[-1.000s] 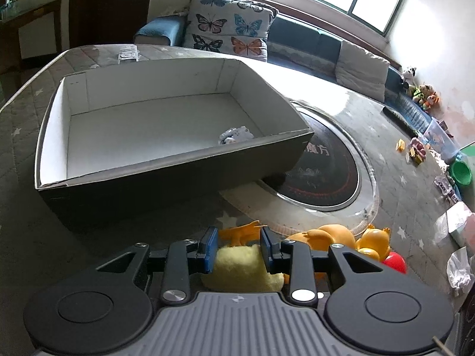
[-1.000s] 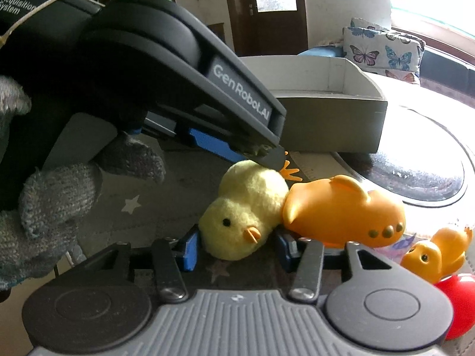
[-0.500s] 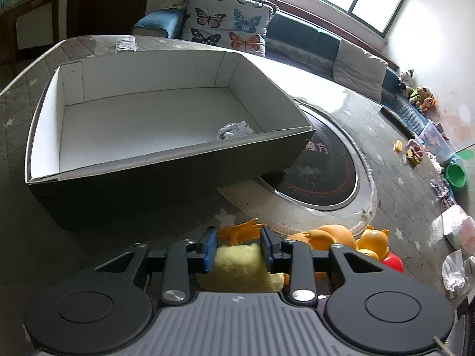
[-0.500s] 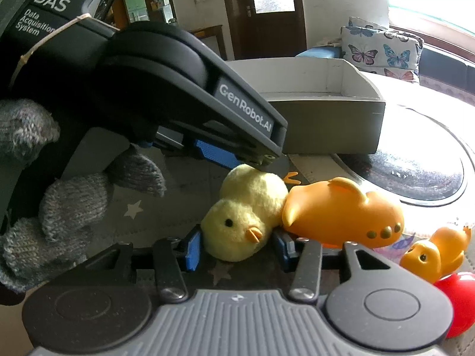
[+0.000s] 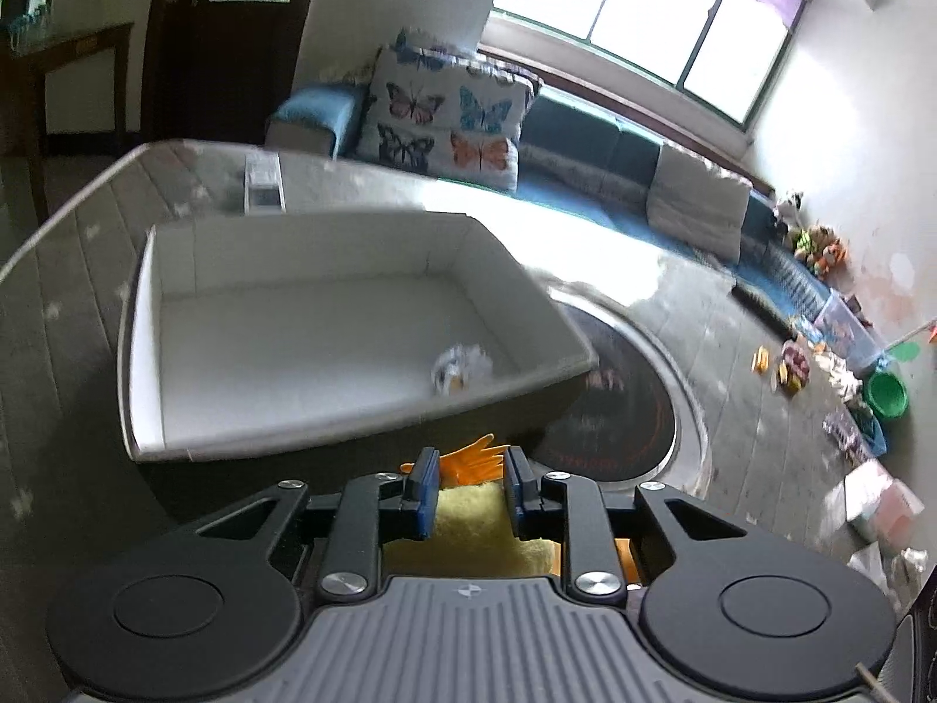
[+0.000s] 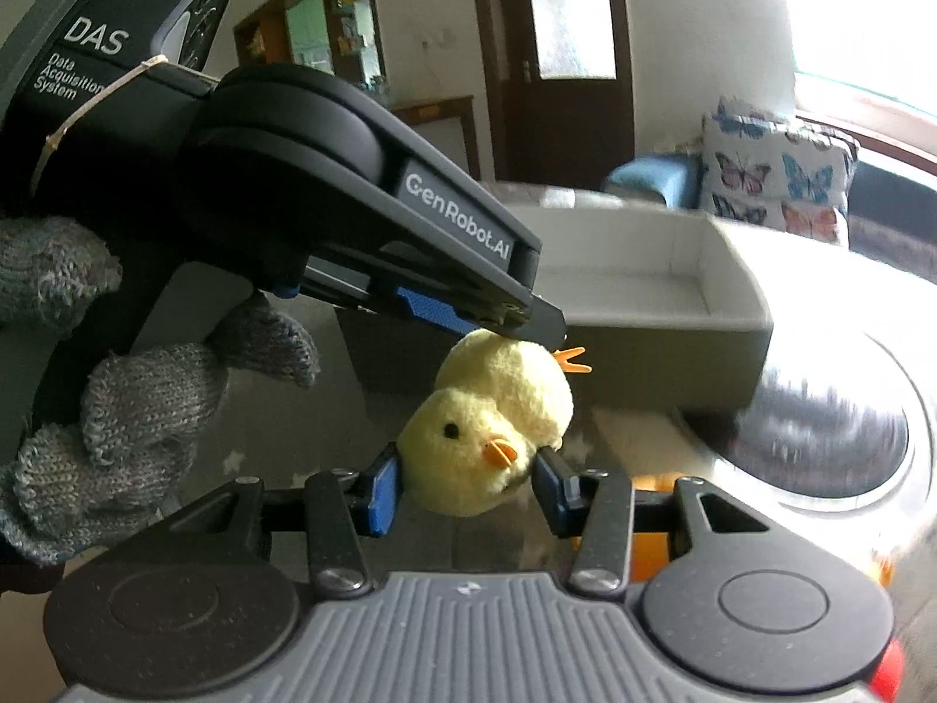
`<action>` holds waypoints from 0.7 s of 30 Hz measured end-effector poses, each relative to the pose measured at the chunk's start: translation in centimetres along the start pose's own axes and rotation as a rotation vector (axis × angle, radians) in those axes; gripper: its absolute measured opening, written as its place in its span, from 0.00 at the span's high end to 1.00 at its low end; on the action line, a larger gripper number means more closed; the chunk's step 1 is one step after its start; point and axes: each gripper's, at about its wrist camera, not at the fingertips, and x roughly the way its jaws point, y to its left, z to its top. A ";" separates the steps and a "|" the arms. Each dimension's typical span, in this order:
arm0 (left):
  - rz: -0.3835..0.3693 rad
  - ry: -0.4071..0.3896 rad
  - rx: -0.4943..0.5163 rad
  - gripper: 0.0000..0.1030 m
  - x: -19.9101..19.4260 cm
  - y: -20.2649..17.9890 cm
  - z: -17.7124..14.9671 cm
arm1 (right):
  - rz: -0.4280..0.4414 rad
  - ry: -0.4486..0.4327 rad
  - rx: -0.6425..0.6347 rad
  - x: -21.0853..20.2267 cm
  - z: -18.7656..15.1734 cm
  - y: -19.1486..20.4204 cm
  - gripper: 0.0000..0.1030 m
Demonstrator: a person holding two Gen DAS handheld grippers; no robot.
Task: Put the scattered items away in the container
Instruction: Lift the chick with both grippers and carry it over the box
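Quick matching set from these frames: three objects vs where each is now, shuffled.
1. yellow plush chick
2. small crumpled white item
3. butterfly-print cushion

A. on the blue sofa
B. inside the white-lined grey cardboard box
C. gripped in the left claw

Pairs: 1-C, 2-B, 3-A

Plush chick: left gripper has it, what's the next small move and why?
Probably carry the plush chick forward over the near wall of the box, then open. The left gripper is shut on its body and it hangs off the table, just short of that wall. The right gripper brackets its head with open fingers, so back it off first.
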 end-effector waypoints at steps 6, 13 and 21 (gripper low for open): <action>0.017 -0.065 0.005 0.75 -0.9 0.4 2.6 | 0.006 -0.041 -0.042 1.5 3.0 0.3 0.54; 0.057 -0.094 -0.006 0.75 0.3 2.5 5.9 | 0.031 -0.047 -0.051 5.1 6.3 0.2 0.54; 0.102 -0.065 -0.052 0.75 3.4 6.1 8.0 | 0.054 -0.006 -0.056 10.2 8.3 0.3 0.54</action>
